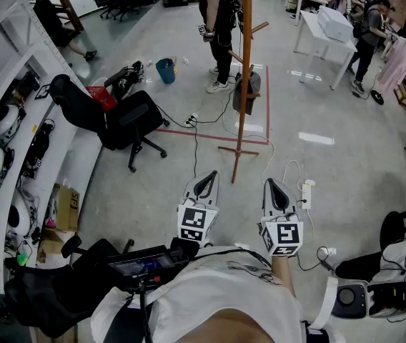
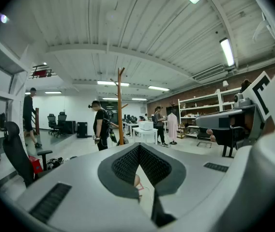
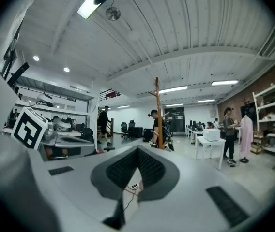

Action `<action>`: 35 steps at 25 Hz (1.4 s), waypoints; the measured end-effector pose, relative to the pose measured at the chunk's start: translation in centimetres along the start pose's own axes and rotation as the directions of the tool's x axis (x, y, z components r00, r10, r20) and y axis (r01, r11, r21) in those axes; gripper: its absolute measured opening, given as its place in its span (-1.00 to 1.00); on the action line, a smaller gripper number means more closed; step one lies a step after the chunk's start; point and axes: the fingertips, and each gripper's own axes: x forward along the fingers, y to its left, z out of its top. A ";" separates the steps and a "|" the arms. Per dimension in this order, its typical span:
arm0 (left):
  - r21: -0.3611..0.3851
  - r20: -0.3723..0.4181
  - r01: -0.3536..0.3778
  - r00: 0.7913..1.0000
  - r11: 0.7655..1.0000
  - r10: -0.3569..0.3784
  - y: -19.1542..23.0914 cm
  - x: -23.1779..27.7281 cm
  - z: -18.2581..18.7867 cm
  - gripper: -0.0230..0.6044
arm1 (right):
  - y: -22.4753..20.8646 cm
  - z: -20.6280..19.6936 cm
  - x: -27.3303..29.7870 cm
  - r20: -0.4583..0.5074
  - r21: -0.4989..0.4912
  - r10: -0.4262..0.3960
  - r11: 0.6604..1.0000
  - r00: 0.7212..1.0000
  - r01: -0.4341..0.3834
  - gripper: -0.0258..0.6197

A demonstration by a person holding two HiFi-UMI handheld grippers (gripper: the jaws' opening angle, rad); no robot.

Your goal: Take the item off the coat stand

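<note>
A tall wooden coat stand [image 1: 244, 63] rises from the floor ahead of me, its base feet at the middle of the head view. A dark item [image 1: 250, 90] seems to hang low on it, by a side peg. The stand also shows as a thin pole in the left gripper view [image 2: 121, 105] and the right gripper view [image 3: 157, 111]. My left gripper [image 1: 205, 179] and right gripper [image 1: 272, 185] are held side by side near my chest, well short of the stand. Both are shut with nothing between the jaws [image 2: 138, 147] [image 3: 138, 150].
A person in black [image 1: 219, 27] stands just behind the stand. A black office chair [image 1: 133, 123], a red basket [image 1: 101, 97] and a blue bucket [image 1: 165, 70] are to the left. Shelving [image 1: 3, 141] lines the left side. Cables and a power strip [image 1: 307, 193] lie on the floor; a white table [image 1: 323, 31] stands far right.
</note>
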 end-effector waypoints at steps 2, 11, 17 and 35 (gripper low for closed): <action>-0.010 0.011 -0.012 1.000 1.000 0.012 0.0 0.2 0.3 -0.92 | -0.3 0.2 -0.2 -0.003 0.000 0.005 1.000 1.000 -0.005 -0.91; -0.024 0.005 -0.014 1.000 1.000 0.014 -0.8 0.0 0.3 -0.92 | -0.6 -0.1 -1.0 -0.010 0.004 0.015 1.000 1.000 -0.015 -0.91; -0.038 -0.005 -0.024 1.000 0.999 0.024 -2.0 -0.6 0.7 -0.92 | -1.0 -0.2 -2.6 -0.023 0.028 0.032 0.999 0.999 -0.032 -0.91; -0.012 -0.013 -0.035 0.999 0.999 0.034 -7.4 1.8 -1.6 -0.92 | -0.8 -2.8 -2.0 0.001 0.064 0.160 0.985 0.987 -0.160 -0.91</action>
